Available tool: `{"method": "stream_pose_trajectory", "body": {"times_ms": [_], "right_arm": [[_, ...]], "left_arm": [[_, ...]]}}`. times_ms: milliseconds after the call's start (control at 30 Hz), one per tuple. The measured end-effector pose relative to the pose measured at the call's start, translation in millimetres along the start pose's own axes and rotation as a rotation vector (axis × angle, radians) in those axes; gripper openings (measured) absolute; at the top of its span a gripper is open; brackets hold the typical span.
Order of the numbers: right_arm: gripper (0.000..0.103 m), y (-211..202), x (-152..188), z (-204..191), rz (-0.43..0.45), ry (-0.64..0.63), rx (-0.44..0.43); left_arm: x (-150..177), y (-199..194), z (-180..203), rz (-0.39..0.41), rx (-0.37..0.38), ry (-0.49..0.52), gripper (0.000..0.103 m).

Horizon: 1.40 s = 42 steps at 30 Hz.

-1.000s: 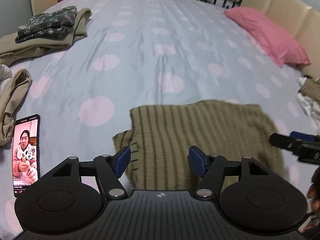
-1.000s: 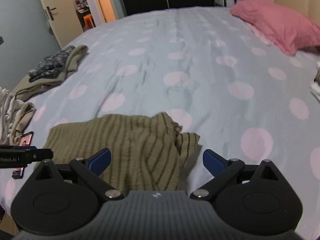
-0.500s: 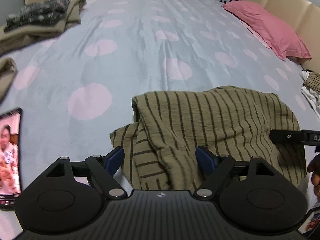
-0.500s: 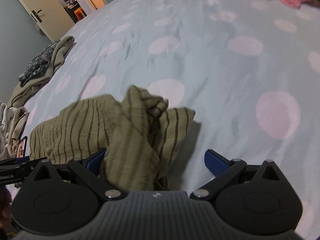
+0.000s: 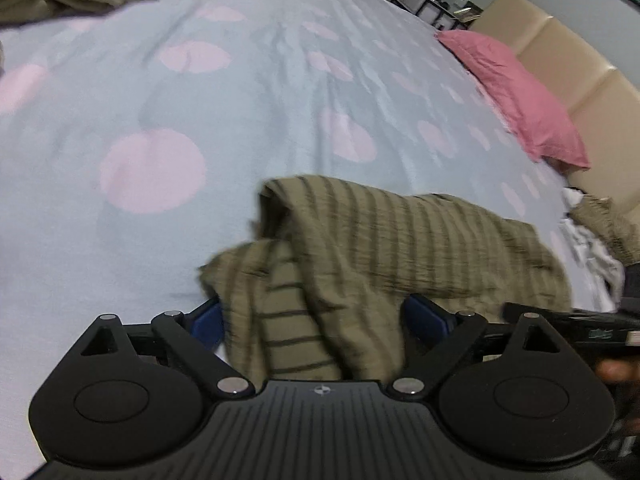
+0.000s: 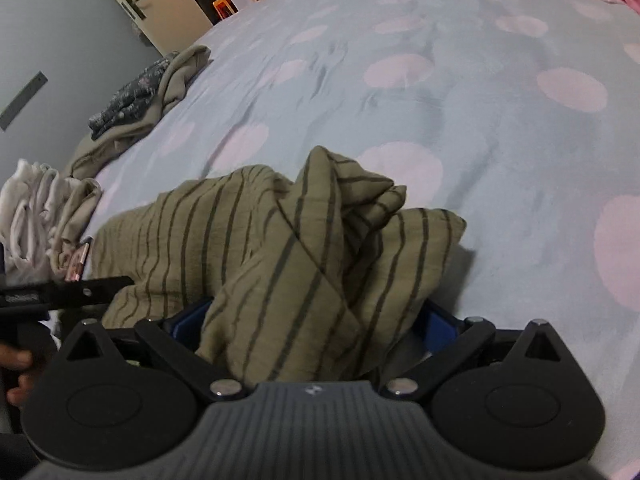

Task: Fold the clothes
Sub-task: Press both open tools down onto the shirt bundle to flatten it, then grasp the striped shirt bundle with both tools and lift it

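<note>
An olive striped garment [image 5: 400, 240] lies crumpled on the blue bedspread with pink dots [image 5: 160, 100]. My left gripper [image 5: 316, 316] stands wide open low over its left end, a bunched fold lying loosely between the blue pads [image 5: 208, 320]. In the right wrist view the same garment [image 6: 240, 220] rises in a peaked fold. My right gripper [image 6: 314, 322] is open around that fold, and cloth covers part of both pads. Each gripper's finger shows at the edge of the other's view, as with the left gripper's finger [image 6: 68, 290].
A pink pillow [image 5: 516, 92] lies against the beige headboard [image 5: 580, 64]. Loose clothes [image 5: 592, 240] sit at the right bed edge. A folded stack [image 6: 136, 96], white garments [image 6: 32, 208] and a phone [image 6: 78, 264] lie to the left, with an open door [image 6: 140, 0] behind.
Both grippers have sunk toward the garment, which now bunches up between their jaws. The left jaws spread wider. The phone has slid out of the left wrist view.
</note>
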State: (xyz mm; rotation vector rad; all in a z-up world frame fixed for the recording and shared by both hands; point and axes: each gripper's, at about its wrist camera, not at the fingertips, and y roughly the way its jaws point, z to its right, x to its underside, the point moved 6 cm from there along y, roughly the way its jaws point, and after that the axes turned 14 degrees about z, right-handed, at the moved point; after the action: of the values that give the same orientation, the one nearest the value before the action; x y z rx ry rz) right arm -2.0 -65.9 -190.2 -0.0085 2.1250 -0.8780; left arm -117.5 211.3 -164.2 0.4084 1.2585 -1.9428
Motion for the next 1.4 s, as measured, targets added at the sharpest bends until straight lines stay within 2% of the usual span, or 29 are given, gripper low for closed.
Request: {"method": "stream_pose_trajectory", "body": {"times_ms": [33,67,100,133,167,233,267,333,367,533,700,800,967,1167,1400], "right_arm": [[0.103,1,0,0,0.001,0.003,-0.002],[0.102,1,0,-1,-0.004,0.01,-0.017],[0.099,1,-1,-2,-0.01,0.017,-0.033],[0.086,0,-2,-2,-0.017,0.03,-0.055],[0.066,-1,-2,-1,-0.023,0.065,-0.08],[0.042,-3,-3,1,-0.035,0.132,-0.129],[0.035,-4,-3,2,-0.041,0.162,-0.153],[0.028,-8,-2,5,-0.043,0.218,-0.194],[0.024,-10,-2,7,-0.041,0.244,-0.212],[0.02,-24,-10,6,-0.023,0.358,-0.293],[0.02,-47,-31,-9,0.045,0.404,-0.361],[0.02,-57,-49,-33,0.079,0.38,-0.402],[0.02,-63,-74,-88,0.093,0.344,-0.439],[0.019,-43,-107,-203,0.097,0.32,-0.563],[0.019,23,-135,-378,0.021,0.321,-0.687]], "left_arm": [[2,2,5,-0.017,0.031,-0.004,0.076],[2,2,9,-0.019,0.024,0.015,0.074],[1,1,12,-0.023,0.015,0.045,0.065],[1,1,13,-0.028,0.017,0.053,0.057],[1,0,10,-0.032,0.027,0.031,0.052],[0,-2,2,-0.038,0.05,-0.037,0.038],[-1,-3,-3,-0.039,0.063,-0.079,0.035],[-1,-8,-9,-0.037,0.099,-0.135,0.026],[-2,-10,-10,-0.035,0.115,-0.151,0.025],[-9,-27,-3,-0.015,0.186,-0.172,0.02],[-32,-59,6,0.052,0.272,-0.201,0.02],[-51,-84,9,0.088,0.274,-0.193,0.02],[-89,-139,0,0.119,0.235,-0.145,0.019],[-147,-234,-50,0.209,0.135,-0.109,0.019],[-205,-333,-137,0.328,-0.05,-0.115,0.02]]}}
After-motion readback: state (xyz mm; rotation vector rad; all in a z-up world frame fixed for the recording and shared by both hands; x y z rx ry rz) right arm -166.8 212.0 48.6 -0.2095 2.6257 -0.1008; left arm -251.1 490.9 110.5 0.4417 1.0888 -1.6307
